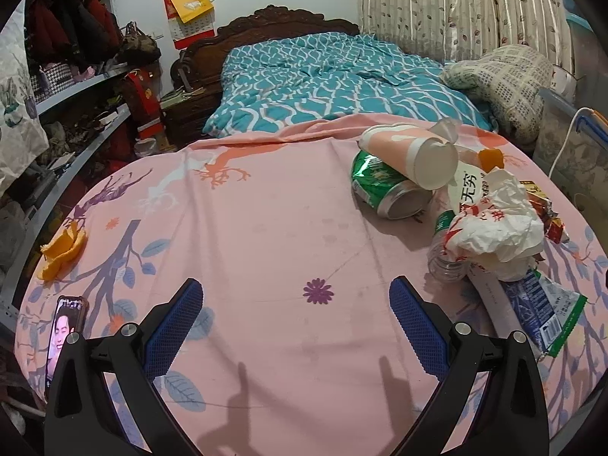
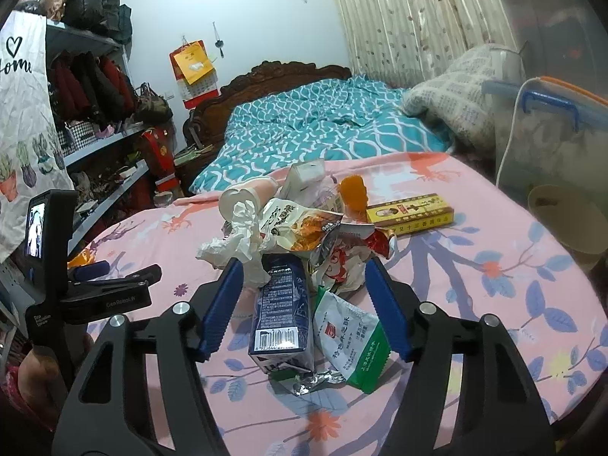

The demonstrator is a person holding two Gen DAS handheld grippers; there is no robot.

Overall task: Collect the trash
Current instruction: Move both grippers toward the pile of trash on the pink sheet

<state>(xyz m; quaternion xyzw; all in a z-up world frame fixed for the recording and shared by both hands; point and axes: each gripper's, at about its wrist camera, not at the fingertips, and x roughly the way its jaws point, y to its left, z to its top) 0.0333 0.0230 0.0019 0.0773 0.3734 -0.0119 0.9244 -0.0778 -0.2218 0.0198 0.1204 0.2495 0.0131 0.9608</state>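
Observation:
Trash lies heaped on a pink flowered tablecloth (image 1: 266, 228). In the left wrist view I see a paper cup (image 1: 414, 152) on a crushed green can (image 1: 383, 186), a plastic bottle (image 1: 446, 250), crumpled white paper (image 1: 497, 228) and a blue-green wrapper (image 1: 543, 307). My left gripper (image 1: 296, 311) is open and empty, left of the heap. In the right wrist view my right gripper (image 2: 304, 288) is open, its fingers either side of a dark blue carton (image 2: 281, 311) and a white-green packet (image 2: 349, 338). Orange peel (image 1: 62, 250) lies at the far left.
A phone (image 1: 64, 330) lies at the table's left edge. A yellow flat box (image 2: 410, 212) lies behind the heap. A bed with a teal quilt (image 1: 334, 79) is beyond the table, shelves (image 1: 76, 87) on the left, plastic bins (image 2: 551, 121) on the right.

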